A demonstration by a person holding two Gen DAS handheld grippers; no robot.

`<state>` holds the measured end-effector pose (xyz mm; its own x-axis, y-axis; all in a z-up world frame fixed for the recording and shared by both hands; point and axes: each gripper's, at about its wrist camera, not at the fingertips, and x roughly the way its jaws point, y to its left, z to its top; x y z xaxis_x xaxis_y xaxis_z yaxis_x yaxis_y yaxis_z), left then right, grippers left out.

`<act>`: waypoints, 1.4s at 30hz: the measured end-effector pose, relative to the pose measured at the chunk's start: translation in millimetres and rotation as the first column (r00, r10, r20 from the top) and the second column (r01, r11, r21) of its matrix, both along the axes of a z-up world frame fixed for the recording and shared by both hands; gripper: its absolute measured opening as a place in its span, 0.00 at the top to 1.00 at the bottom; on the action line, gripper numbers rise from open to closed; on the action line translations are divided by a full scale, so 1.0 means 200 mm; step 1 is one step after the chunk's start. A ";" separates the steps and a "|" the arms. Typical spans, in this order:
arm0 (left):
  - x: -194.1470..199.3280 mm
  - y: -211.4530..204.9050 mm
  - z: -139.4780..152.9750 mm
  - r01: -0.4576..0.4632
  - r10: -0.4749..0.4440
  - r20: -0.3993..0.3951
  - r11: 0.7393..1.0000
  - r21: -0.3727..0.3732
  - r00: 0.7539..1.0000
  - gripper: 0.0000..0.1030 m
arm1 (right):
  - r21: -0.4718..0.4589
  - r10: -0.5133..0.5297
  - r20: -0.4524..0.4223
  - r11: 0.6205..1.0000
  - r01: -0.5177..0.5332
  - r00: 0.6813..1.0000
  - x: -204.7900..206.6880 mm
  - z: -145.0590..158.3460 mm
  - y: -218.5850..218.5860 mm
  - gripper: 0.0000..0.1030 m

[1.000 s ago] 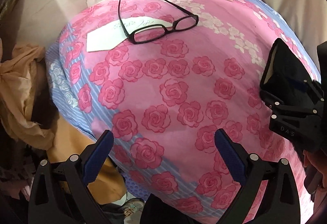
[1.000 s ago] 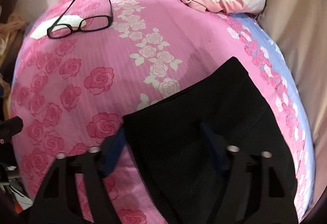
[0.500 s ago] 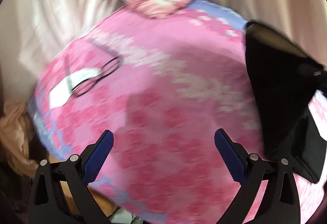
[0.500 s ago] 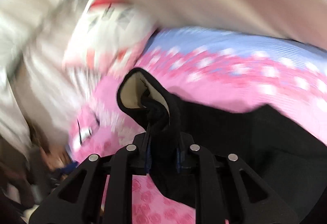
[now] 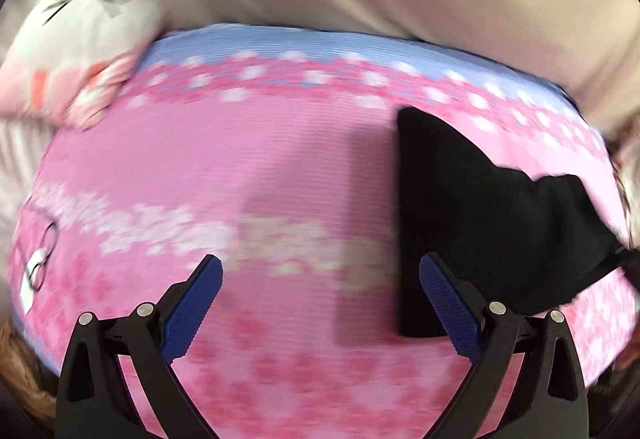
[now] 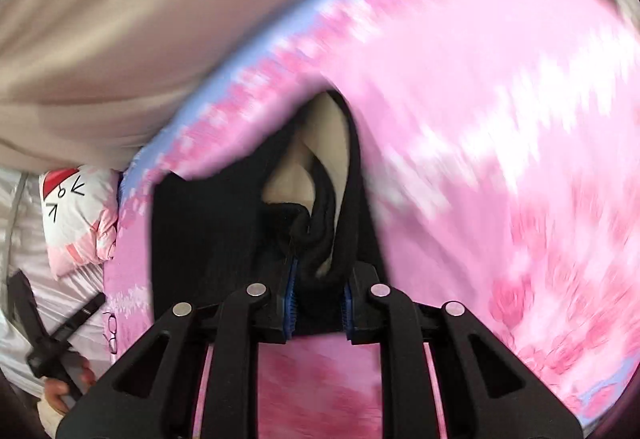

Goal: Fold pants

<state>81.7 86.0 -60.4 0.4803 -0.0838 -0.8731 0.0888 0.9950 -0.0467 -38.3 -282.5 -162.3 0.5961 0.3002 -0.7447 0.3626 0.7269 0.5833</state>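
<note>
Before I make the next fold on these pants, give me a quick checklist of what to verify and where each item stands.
1. Right gripper clamped on the black pants: ok, bunched fabric sits between its pads.
2. Left gripper free for a second grab: ok, open, nothing between its pads.
3. Left gripper lined up with the pants: not ok, only its right pad overlaps the near edge.
4. Bedspread beside the pants free for laying the fold: ok, bare pink fabric there.
5. Glasses clear of the fold: ok, far at the left edge.
6. Pants lying flat without twists: cannot tell, the picture is blurred.
</note>
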 end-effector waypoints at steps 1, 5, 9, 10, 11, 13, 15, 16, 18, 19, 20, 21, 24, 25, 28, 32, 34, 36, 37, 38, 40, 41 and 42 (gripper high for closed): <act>0.00 -0.05 -0.01 0.017 -0.017 -0.006 1.000 0.002 1.000 0.05 | 0.029 -0.006 0.017 1.000 0.006 1.000 -0.02 -0.05 -0.02 0.82; -0.03 -0.28 -0.08 0.088 -0.087 -0.053 0.996 0.026 0.995 0.05 | 0.108 -0.002 0.071 0.994 -0.006 0.997 -0.04 -0.08 -0.05 0.75; -0.04 -0.36 -0.13 0.105 -0.101 -0.073 0.993 0.050 0.992 0.05 | 0.028 -0.009 -0.027 1.000 0.009 1.000 -0.11 0.02 -0.15 0.21; -0.04 -0.37 -0.14 0.105 -0.101 -0.077 0.993 0.051 0.992 0.05 | -0.012 -0.011 -0.018 1.000 0.011 1.000 -0.14 0.07 -0.17 0.21; -0.04 -0.38 -0.14 0.110 -0.106 -0.081 0.993 0.049 0.991 0.05 | -0.052 -0.008 -0.004 0.999 0.008 1.000 -0.17 0.12 -0.19 0.21; -0.04 -0.41 -0.14 0.121 -0.116 -0.068 0.991 0.065 0.991 0.05 | -0.141 0.001 0.033 0.990 0.003 0.999 -0.20 0.25 -0.19 0.21; -0.04 -0.45 -0.13 0.141 -0.136 -0.047 0.982 0.124 0.990 0.05 | -0.229 0.083 0.094 0.972 -0.060 0.992 -0.17 0.41 -0.11 0.32; -0.04 -0.46 -0.13 0.148 -0.143 -0.043 0.978 0.145 0.989 0.05 | -0.262 0.136 0.114 0.960 -0.102 0.984 -0.13 0.47 -0.05 0.39; -0.04 -0.50 -0.14 0.169 -0.166 -0.037 0.972 0.161 0.985 0.05 | -0.294 0.239 0.127 0.936 -0.193 0.963 0.00 0.53 0.08 0.57; -0.03 -0.52 -0.15 0.177 -0.173 -0.040 0.972 0.155 0.984 0.05 | -0.294 0.277 0.122 0.927 -0.232 0.953 0.07 0.51 0.14 0.59; -0.03 -0.54 -0.15 0.191 -0.187 -0.044 0.970 0.147 0.981 0.05 | -0.301 0.303 0.110 0.918 -0.259 0.947 0.14 0.49 0.17 0.61; -0.03 -0.57 -0.16 0.203 -0.199 -0.045 0.968 0.146 0.979 0.05 | -0.322 0.326 0.083 0.903 -0.285 0.942 0.22 0.43 0.21 0.61; -0.02 -0.64 -0.22 0.249 -0.243 -0.059 0.954 0.168 0.968 0.05 | -0.324 0.273 -0.028 0.907 -0.267 0.962 0.35 0.19 0.11 0.75; -0.01 -0.66 -0.25 0.264 -0.253 -0.077 0.946 0.189 0.964 0.05 | -0.265 0.242 -0.015 0.935 -0.237 0.970 0.35 0.13 0.02 0.78; 0.01 -0.68 -0.37 0.294 -0.270 -0.140 0.933 0.206 0.953 0.05 | -0.236 0.200 -0.021 0.951 -0.199 0.980 0.32 0.18 -0.05 0.85; 0.01 -0.66 -0.41 0.302 -0.280 -0.129 0.930 0.212 0.951 0.05 | -0.258 0.183 0.055 0.952 -0.163 0.982 0.27 0.38 -0.03 0.81; 0.01 -0.65 -0.39 0.303 -0.280 -0.133 0.932 0.199 0.951 0.05 | -0.264 0.261 0.084 0.936 -0.231 0.962 0.33 0.46 0.06 0.81; 0.02 -0.64 -0.36 0.298 -0.278 -0.129 0.939 0.173 0.952 0.05 | -0.284 0.343 0.072 0.907 -0.310 0.937 0.44 0.48 0.20 0.81; 0.02 -0.63 -0.35 0.295 -0.277 -0.127 0.942 0.163 0.952 0.05 | -0.288 0.375 0.067 0.894 -0.342 0.925 0.51 0.47 0.27 0.81; 0.02 -0.63 -0.34 0.294 -0.277 -0.123 0.944 0.152 0.953 0.05 | -0.289 0.393 0.062 0.887 -0.360 0.917 0.55 0.45 0.31 0.81; 0.03 -0.64 -0.31 0.290 -0.276 -0.110 0.947 0.141 0.955 0.05 | -0.281 0.438 0.024 0.866 -0.414 0.899 0.69 0.36 0.40 0.81; 0.03 -0.65 -0.29 0.292 -0.279 -0.102 0.946 0.142 0.955 0.05 | -0.289 0.440 -0.003 0.859 -0.423 0.898 0.72 0.32 0.41 0.81; 0.03 -0.67 -0.27 0.298 -0.286 -0.098 0.944 0.143 0.953 0.05 | -0.305 0.431 -0.071 0.849 -0.431 0.899 0.78 0.24 0.41 0.85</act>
<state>88.5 -47.0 -115.0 0.3874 -0.0721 -0.9191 0.3789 0.9213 0.0875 117.4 -200.8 -115.3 0.4596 0.2846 -0.8413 -0.0290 0.9516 0.3061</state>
